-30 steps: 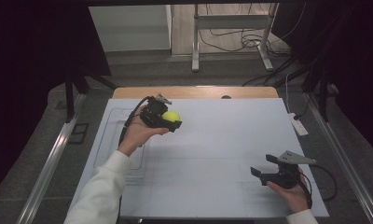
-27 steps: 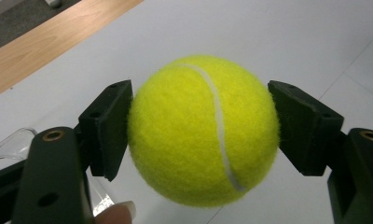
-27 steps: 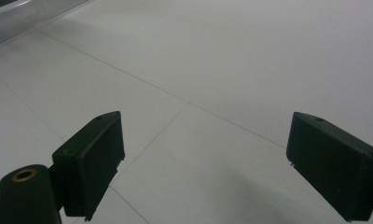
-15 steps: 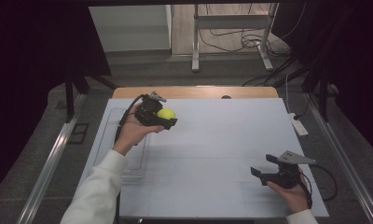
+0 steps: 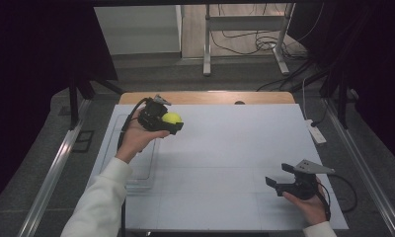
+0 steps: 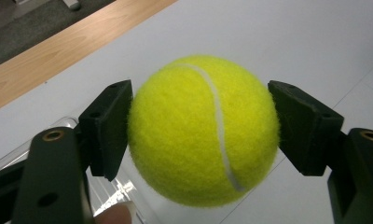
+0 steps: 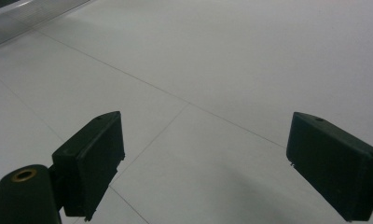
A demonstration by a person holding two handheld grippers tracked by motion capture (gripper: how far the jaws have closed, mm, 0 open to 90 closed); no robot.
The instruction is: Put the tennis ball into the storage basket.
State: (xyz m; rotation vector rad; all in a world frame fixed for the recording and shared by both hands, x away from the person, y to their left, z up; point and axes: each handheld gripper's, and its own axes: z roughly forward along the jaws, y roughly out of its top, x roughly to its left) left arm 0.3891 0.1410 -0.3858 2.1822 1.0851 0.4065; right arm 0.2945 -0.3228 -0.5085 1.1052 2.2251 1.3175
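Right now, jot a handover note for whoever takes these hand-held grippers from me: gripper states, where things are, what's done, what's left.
Left hand-held gripper: shut on the tennis ball, pads pressing both sides in the left gripper view, held in the air over the far left part of the white table.
Right hand-held gripper: open, nothing between its jaws, low over the near right part of the table.
Clear tray: on the table's left side, near the left forearm.
Done: ball is picked up.
Left: probably set the ball down, perhaps in the tray; the target isn't certain.
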